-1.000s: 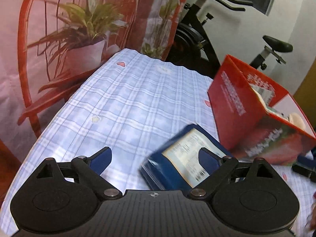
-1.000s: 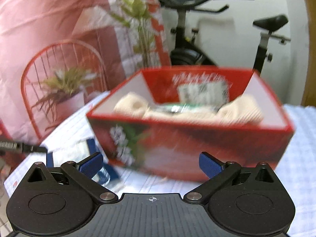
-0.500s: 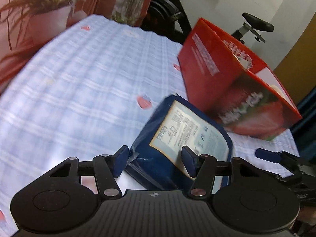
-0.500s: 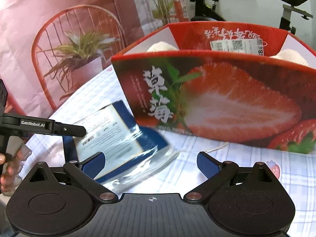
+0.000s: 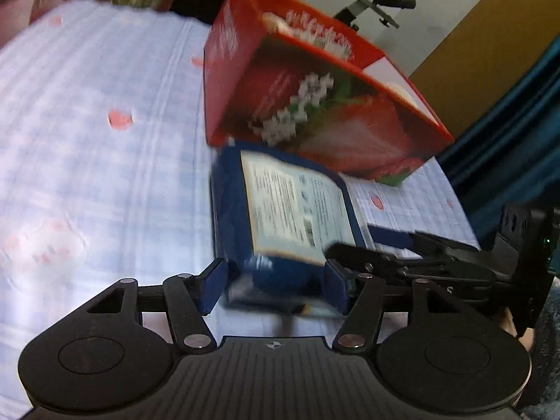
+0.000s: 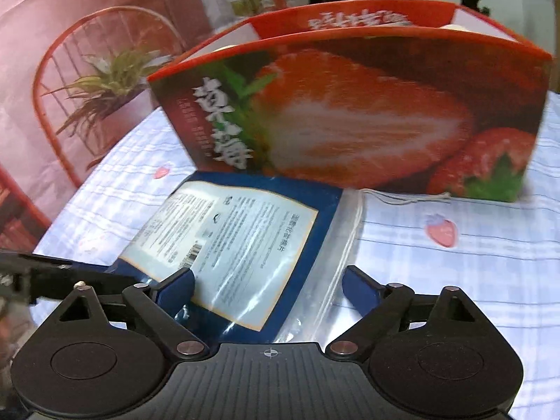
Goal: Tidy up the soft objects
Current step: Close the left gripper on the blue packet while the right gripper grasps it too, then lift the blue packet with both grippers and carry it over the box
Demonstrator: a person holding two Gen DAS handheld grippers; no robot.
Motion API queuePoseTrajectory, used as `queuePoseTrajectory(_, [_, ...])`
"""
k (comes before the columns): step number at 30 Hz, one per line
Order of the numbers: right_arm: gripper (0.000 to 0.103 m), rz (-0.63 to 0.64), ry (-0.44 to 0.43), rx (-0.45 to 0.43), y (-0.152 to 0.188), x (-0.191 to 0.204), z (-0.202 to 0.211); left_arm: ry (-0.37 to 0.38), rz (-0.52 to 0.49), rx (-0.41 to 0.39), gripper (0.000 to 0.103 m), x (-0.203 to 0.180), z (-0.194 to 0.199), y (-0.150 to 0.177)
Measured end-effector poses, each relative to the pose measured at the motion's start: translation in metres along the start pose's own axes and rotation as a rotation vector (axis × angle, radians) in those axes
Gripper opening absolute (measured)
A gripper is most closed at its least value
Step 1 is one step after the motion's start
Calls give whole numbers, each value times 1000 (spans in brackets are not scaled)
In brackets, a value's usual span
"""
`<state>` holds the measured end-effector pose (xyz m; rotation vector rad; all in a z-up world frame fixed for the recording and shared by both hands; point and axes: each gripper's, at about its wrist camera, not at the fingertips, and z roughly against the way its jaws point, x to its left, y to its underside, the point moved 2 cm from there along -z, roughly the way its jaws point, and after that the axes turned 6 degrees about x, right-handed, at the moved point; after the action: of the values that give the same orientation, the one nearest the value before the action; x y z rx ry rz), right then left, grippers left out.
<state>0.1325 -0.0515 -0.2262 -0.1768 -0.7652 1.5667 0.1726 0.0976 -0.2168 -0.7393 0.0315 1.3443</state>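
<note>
Blue packet (image 5: 280,210) flat on worktop (image 5: 105,175), touching red box (image 5: 315,98). Left gripper (image 5: 274,288) fingers astride near end, seemingly unclamped — view blurred. Right gripper (image 6: 269,287) closing, empty. Squeeze gently, lift level.

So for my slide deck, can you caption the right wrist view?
Right gripper open over a blue packet lying before the strawberry box.
</note>
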Motion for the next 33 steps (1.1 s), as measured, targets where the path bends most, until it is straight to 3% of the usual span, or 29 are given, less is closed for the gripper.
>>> queuePoseTrajectory(5, [84, -5, -6, -6, 5, -7, 6, -53, 27, -70, 66, 11, 7, -21])
queuePoseTrajectory(9, [86, -4, 4, -11, 5, -4, 4, -73, 48, -34, 66, 16, -15, -29])
queuePoseTrajectory(12, [86, -4, 8, -17, 5, -1, 3, -41, 59, -26, 62, 11, -28, -22])
queuePoseTrajectory(13, [85, -7, 6, -20, 5, -1, 3, -28, 53, -22, 48, 10, -29, -20])
queuePoseTrajectory(15, [84, -18, -5, -21, 6, -3, 4, -10, 65, -15, 47, 2, -31, -16])
queuePoseTrajectory(18, [74, -27, -12, -15, 6, -7, 8, -11, 29, -5, 44, -13, -34, -7])
queuePoseTrajectory(23, [42, -36, -43, -21, 9, -12, 20, -37, 13, -6, 40, -23, -32, -3])
queuePoseTrajectory(25, [33, -19, -36, -29, 9, -11, 25, -40, -2, -8, 39, -29, -29, -2])
queuePoseTrajectory(33, [26, 49, -45, -113, -2, -12, 59, -40, -77, -104, 38, -62, 6, -19])
